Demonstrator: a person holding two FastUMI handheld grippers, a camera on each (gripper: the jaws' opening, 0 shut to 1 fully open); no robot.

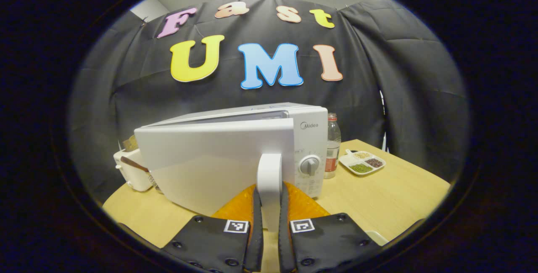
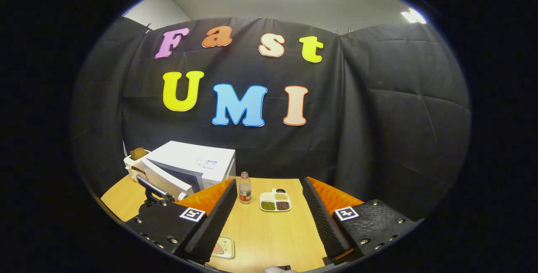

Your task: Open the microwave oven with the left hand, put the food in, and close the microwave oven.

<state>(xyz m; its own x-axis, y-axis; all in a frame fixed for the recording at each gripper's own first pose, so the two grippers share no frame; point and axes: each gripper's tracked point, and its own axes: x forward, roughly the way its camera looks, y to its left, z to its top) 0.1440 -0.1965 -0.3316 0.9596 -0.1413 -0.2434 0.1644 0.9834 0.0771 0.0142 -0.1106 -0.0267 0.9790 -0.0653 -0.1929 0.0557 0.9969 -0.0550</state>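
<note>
In the left gripper view we see the white microwave [image 1: 235,151] in the middle of the frame, standing on a light wooden table [image 1: 391,197]. Its door [image 1: 214,168] is swung partly out toward us, a broad plain white panel with a narrow gap showing along its top edge. A white upright handle [image 1: 270,180] sits at the door's right edge, and to its right we see the control strip with a round dial [image 1: 309,165]. The left gripper [image 1: 270,218], at the bottom centre, has its two fingers drawn nearly together with the handle between them, both pressing on its sides.

Right of the microwave stands a clear bottle [image 1: 333,147] with a red cap, and further right a white divided dish [image 1: 362,162] holds green, dark and pale grains. At the left edge, behind the door, we see part of a white toaster [image 1: 130,172].

In the right gripper view the microwave [image 2: 189,170] lies at the lower left of the frame, its door angled open. The right gripper [image 2: 269,218], at the bottom, has its fingers spread wide apart with nothing between them, over bare table [image 2: 273,235]. Between the fingers, further off, are the bottle [image 2: 244,189] and the divided dish [image 2: 275,202]. Near the bottom, beside the left finger, a small pale tray [image 2: 222,247] carries the food [image 2: 217,248], mostly hidden by that finger.
</note>
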